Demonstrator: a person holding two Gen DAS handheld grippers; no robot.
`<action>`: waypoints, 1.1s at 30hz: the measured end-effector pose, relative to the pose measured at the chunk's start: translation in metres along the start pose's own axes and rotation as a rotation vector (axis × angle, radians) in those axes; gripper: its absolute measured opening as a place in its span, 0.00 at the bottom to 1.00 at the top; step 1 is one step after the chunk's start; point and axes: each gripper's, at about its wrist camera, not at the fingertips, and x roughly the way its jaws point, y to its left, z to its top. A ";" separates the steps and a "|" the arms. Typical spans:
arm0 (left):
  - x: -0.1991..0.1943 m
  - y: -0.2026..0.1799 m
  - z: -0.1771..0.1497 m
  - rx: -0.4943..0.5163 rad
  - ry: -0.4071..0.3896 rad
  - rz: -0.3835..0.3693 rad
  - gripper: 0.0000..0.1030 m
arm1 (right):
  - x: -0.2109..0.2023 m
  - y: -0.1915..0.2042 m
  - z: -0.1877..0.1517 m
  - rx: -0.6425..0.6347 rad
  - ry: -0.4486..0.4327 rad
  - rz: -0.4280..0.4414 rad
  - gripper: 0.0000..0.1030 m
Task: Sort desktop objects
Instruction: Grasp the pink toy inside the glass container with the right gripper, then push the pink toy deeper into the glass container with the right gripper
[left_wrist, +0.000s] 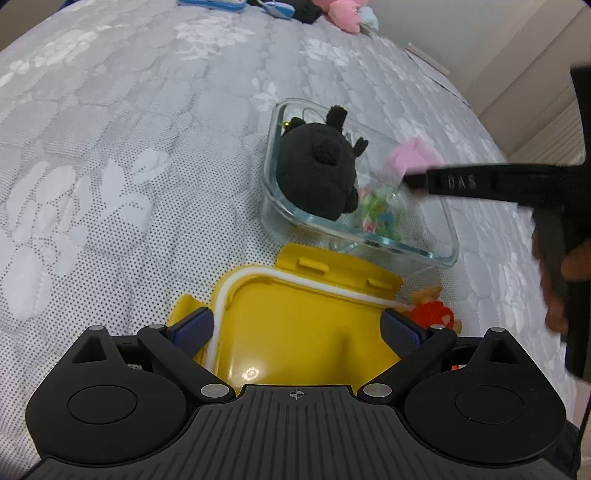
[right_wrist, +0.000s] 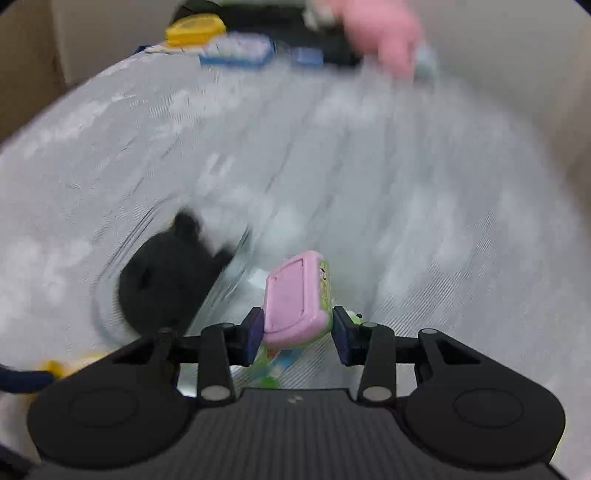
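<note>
The right tool (right_wrist: 297, 328) is clamped on a small pink case (right_wrist: 297, 304) with a green edge, its pads pressing the case's two sides. The case's long axis runs straight ahead of the tool, toward twelve o'clock, tipped slightly up. The clear glass container (left_wrist: 439, 236) lies directly beneath and to about ten o'clock of that tool. It sits on the patterned mattress (left_wrist: 129, 147) and already holds a black plush toy (left_wrist: 317, 170) and a small bag of colourful bits (left_wrist: 380, 214). From the left wrist view, the right tool reaches in from three o'clock, holding the case over the container's right half. I judge a short drop is all that remains. The left tool (left_wrist: 297, 325) hangs with its fingers wide apart over the yellow lid (left_wrist: 295, 317), which lies upside down just in front of the container. A red toy (left_wrist: 432, 314) lies beside the lid.
</note>
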 end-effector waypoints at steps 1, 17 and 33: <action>0.001 -0.001 0.000 0.006 0.004 0.002 0.97 | 0.001 0.012 0.002 -0.091 -0.006 -0.058 0.42; -0.001 0.004 0.000 -0.011 0.021 -0.015 0.97 | -0.001 -0.052 0.022 0.317 0.023 0.148 0.46; 0.000 0.004 0.000 -0.010 0.022 -0.015 0.98 | 0.028 -0.013 0.001 0.272 0.121 0.178 0.27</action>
